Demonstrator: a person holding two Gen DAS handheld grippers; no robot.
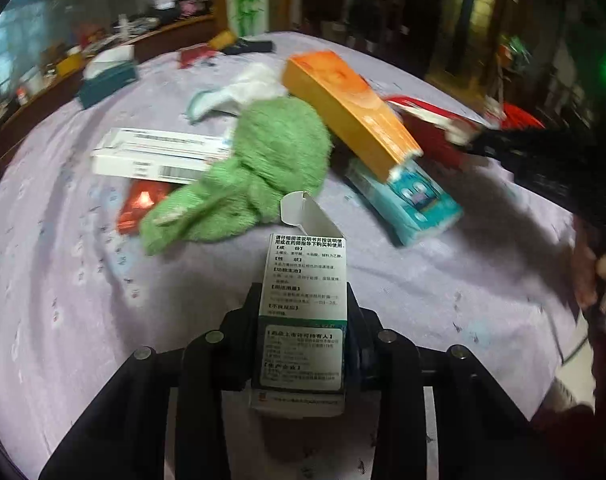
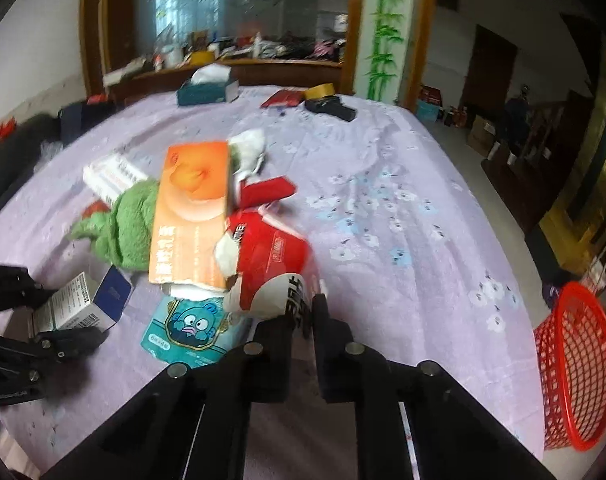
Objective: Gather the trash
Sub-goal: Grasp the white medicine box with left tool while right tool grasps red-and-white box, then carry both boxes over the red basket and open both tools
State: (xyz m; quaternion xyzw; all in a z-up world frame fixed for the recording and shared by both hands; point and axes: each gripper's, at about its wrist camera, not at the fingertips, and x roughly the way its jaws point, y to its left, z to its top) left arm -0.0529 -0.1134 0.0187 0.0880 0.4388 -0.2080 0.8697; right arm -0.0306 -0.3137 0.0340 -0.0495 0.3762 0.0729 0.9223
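My left gripper [image 1: 303, 300] is shut on a small white-and-green medicine box [image 1: 305, 268] with an open top flap, held just above the lilac tablecloth [image 1: 443, 300]. In the right wrist view that box [image 2: 83, 304] shows at the left edge. My right gripper [image 2: 305, 308] is shut on the white edge of a crumpled red-and-white wrapper [image 2: 271, 256]. The wrapper lies beside an orange carton [image 2: 195, 208], which rests on a teal packet [image 2: 191, 332] and a green towel [image 2: 123, 228]. A long white box [image 1: 155, 156] lies behind the towel.
A red mesh basket [image 2: 579, 368] stands on the floor off the table's right edge. A teal tissue box [image 2: 207, 88], a red packet [image 2: 283, 98], a tape roll [image 2: 321, 89] and a black item [image 2: 331, 106] sit at the far side. White tissue [image 1: 239, 88] lies behind the carton.
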